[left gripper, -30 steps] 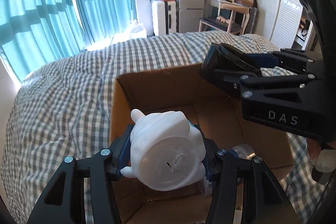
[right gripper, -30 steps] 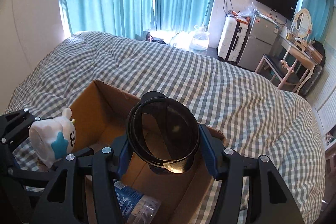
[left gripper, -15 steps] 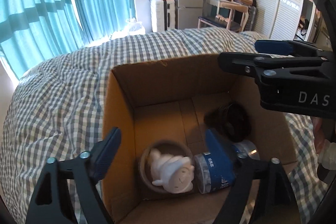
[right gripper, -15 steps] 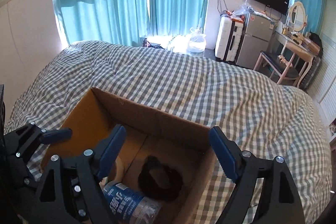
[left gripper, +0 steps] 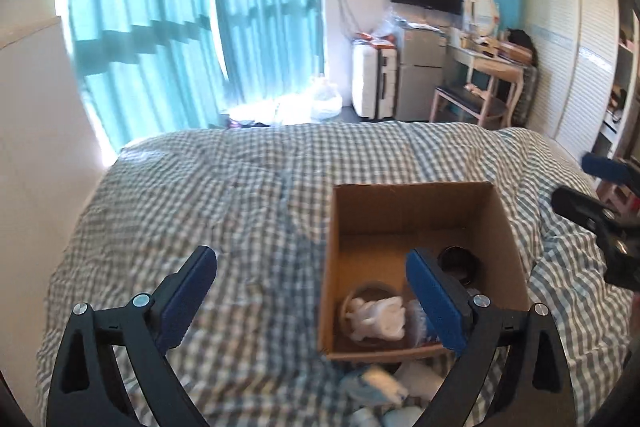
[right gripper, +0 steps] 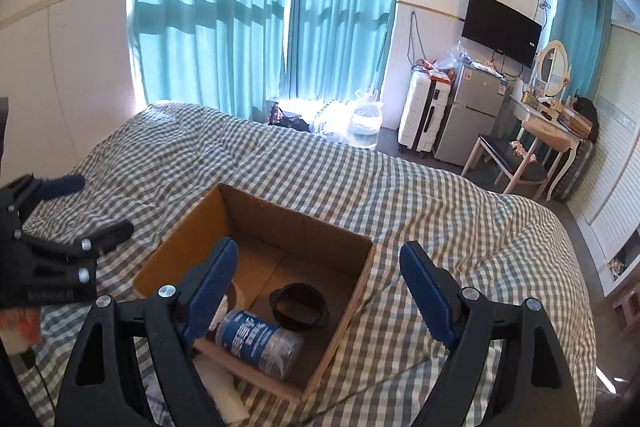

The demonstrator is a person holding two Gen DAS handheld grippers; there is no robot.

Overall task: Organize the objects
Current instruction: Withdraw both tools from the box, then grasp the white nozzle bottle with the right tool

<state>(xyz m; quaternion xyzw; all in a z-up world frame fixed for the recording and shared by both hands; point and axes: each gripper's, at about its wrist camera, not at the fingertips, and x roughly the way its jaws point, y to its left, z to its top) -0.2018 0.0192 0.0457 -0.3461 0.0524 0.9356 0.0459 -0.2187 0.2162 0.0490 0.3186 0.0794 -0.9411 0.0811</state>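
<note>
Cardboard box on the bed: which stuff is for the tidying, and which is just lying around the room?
For the job: cardboard box, white toy, black cup, blue-label bottle.

Just lying about: checked bedspread, suitcase, mini fridge, TV, water jug.

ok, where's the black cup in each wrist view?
Left wrist: black cup in the box's far right corner, right of that view's right finger.
Right wrist: cup lower centre on the box floor, beside the bottle.
Shared landmark: cardboard box on the checked bed.
</note>
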